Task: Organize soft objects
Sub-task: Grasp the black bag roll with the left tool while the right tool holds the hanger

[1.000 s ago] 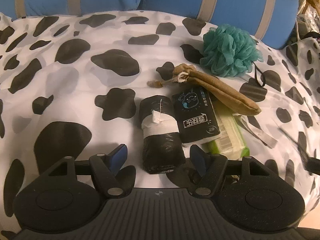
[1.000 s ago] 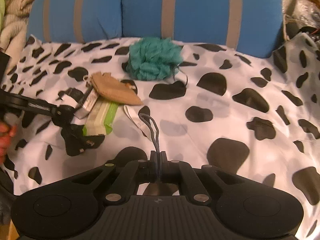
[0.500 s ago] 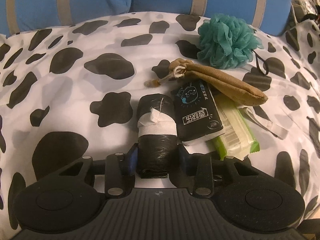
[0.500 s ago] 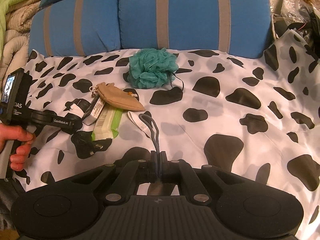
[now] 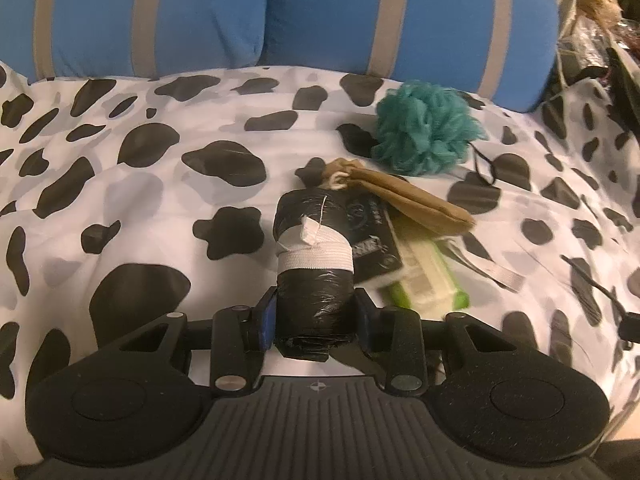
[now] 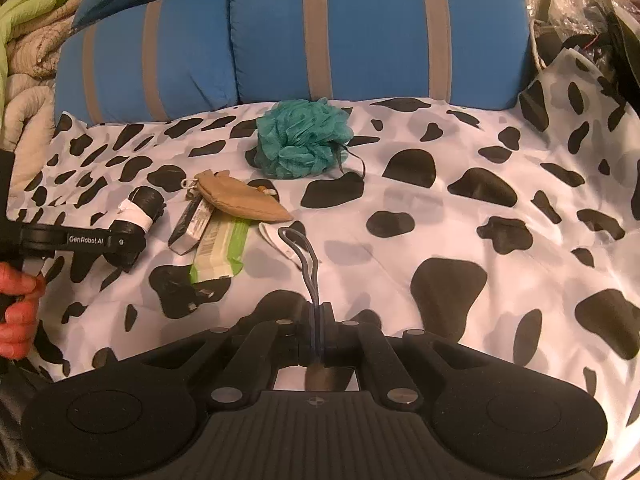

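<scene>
The left gripper (image 5: 315, 316) was closed on the near end of a black plastic roll (image 5: 314, 256), its blue pads pressed against both sides; a white elastic band (image 5: 316, 254) was wrapped round the roll's middle. In the right wrist view the roll (image 6: 140, 210) appeared lifted at a tilt above the cow-print sheet (image 6: 440, 208), and the writing "GenRobot.AI" could be read on the side of the left gripper (image 6: 120, 240).

The right gripper (image 6: 316, 332) had its pads pinched together on a thin grey elastic loop (image 6: 304, 256), which stood up from between them.

The other soft things lay close together on the sheet: a black tissue packet (image 5: 370, 240) (its printing too blurred to read), a green and white packet (image 5: 428, 280) partly under it with a barcode label showing in the right wrist view, and a tan drawstring pouch (image 5: 400, 196) lying across both, its mouth drawn shut, contents hidden. A teal bath pouf (image 5: 426, 128) sat just beyond the pouch, in front of the blue striped cushions (image 5: 440, 20).
</scene>
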`<action>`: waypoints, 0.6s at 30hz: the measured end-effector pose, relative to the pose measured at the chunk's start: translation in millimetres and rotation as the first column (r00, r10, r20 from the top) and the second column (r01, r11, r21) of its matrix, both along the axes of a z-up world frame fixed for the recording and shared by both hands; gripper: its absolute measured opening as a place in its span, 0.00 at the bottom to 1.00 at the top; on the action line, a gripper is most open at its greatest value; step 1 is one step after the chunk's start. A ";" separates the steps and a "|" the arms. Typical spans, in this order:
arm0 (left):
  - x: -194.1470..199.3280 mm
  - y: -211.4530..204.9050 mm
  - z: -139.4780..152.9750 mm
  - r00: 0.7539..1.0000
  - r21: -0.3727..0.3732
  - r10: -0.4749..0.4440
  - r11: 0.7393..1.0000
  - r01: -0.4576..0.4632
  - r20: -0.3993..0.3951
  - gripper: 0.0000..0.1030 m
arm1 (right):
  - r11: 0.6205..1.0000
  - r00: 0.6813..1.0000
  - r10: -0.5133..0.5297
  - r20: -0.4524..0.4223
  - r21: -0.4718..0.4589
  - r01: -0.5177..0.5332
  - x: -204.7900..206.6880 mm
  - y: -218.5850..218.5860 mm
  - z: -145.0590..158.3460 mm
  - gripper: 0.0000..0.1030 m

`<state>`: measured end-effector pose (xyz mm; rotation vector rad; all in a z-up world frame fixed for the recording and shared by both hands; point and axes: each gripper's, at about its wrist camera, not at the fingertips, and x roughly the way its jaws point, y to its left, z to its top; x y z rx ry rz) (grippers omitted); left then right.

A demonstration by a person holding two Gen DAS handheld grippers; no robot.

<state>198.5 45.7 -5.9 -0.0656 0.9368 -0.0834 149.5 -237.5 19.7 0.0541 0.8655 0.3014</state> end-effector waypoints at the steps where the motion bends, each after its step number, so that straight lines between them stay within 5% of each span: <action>1: -3.9 -1.6 1.7 1.000 -0.003 -0.006 1.000 0.006 0.004 0.36 | 1.000 1.000 0.000 -0.001 0.004 0.000 -1.6 0.8 0.3 0.04; 18: -85.0 -9.8 31.3 0.997 -0.078 -0.044 0.996 0.049 0.062 0.36 | 1.000 1.000 0.016 -0.001 0.024 -0.016 -50.6 16.2 5.7 0.04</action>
